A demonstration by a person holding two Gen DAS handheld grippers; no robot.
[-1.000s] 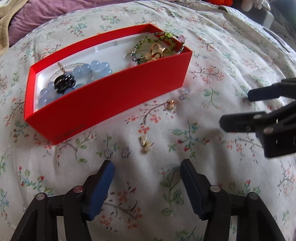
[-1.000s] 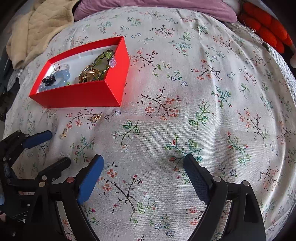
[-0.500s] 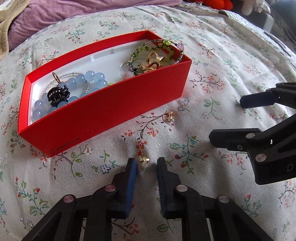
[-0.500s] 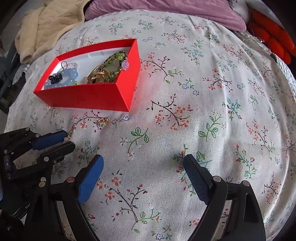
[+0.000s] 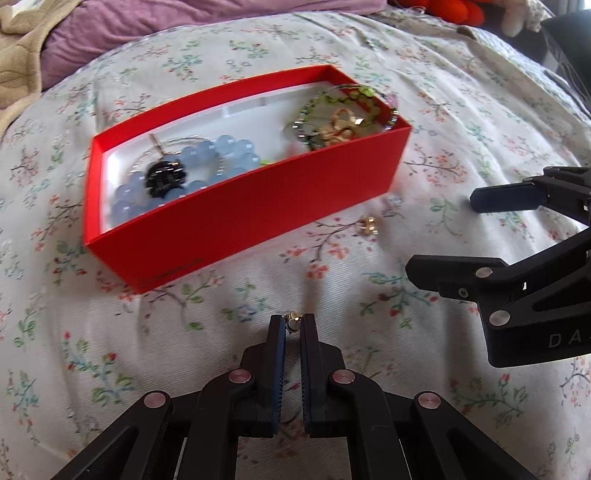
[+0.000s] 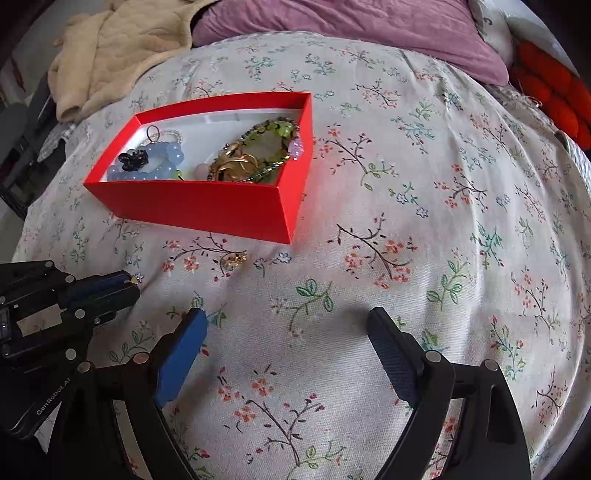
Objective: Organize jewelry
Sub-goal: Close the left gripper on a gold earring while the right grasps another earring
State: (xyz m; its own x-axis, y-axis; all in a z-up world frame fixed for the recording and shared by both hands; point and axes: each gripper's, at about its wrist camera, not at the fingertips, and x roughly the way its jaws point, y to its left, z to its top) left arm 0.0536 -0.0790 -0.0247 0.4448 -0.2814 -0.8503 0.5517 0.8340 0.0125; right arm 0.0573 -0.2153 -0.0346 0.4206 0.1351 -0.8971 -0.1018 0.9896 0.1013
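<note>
A red box [image 5: 258,206] [image 6: 207,206] lies on the floral bedspread with a blue bead bracelet [image 5: 221,151], a black clip [image 5: 162,177], a green bead bracelet [image 5: 347,99] and gold pieces [image 5: 340,127] inside. My left gripper [image 5: 293,325] [image 6: 129,286] is shut on a small gold earring [image 5: 293,318], held just above the cloth in front of the box. A second gold earring [image 5: 367,225] [image 6: 234,260] lies on the cloth near the box's front right corner. My right gripper [image 6: 288,347] [image 5: 461,232] is open and empty, to the right of the left one.
A beige blanket [image 6: 122,44] and a purple pillow [image 6: 332,26] lie behind the box. Orange-red knitted fabric [image 6: 554,92] sits at the far right. The floral bedspread [image 6: 424,221] spreads wide to the right of the box.
My left gripper moved forward over the near earring, closed on it and lifted it slightly. The right gripper stayed open and shifted little.
</note>
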